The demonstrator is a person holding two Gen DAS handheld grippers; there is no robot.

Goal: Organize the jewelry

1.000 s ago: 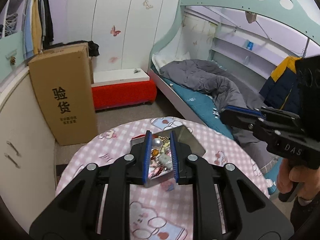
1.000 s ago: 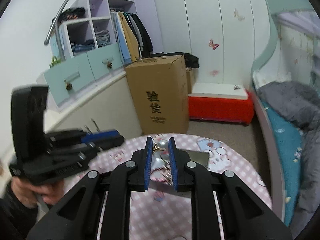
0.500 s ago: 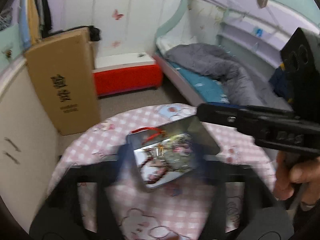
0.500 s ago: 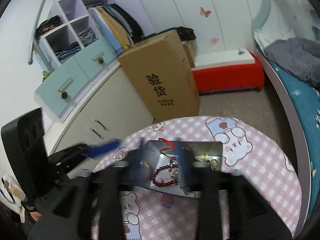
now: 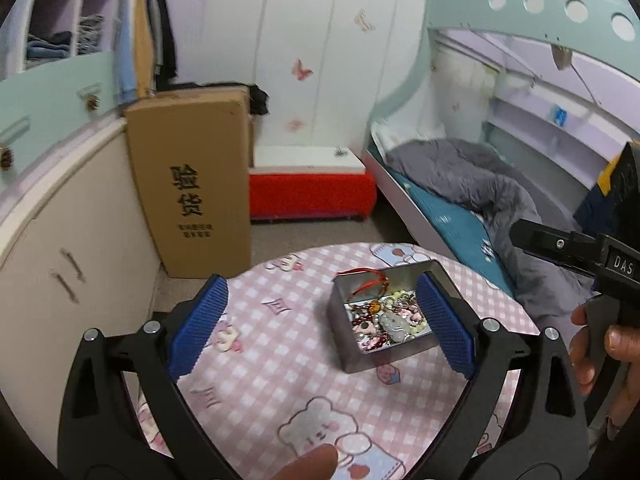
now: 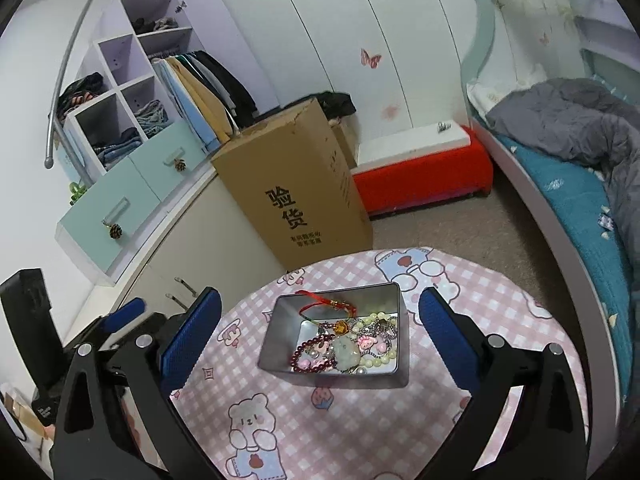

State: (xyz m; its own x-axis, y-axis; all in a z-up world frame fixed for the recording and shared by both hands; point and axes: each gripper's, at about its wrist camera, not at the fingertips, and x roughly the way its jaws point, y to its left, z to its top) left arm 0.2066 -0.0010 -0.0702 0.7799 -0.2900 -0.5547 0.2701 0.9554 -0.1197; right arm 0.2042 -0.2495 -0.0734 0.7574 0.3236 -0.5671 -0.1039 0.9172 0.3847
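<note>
A grey metal tin (image 6: 280, 336) full of jewelry stands on a round table with a pink checked cloth (image 6: 360, 420). In it lie a red cord bracelet (image 6: 320, 305), a dark red bead bracelet (image 6: 308, 360), a pale jade pendant (image 6: 346, 351) and pearl beads. The tin also shows in the left wrist view (image 5: 350, 354). My left gripper (image 5: 320, 324) is open and empty, above the table, with the tin by its right finger. My right gripper (image 6: 320, 340) is open and empty, its fingers either side of the tin, held above it.
A tall cardboard box (image 6: 296, 184) stands on the floor beyond the table, by a cream cabinet (image 5: 60, 264). A red bench (image 6: 424, 176) and a bed with a grey duvet (image 6: 568, 120) lie behind. The right gripper's body (image 5: 580, 248) shows at right.
Both grippers have opened from nearly shut to wide open. Both views have shifted, so the tin now sits in plain view between the fingers.
</note>
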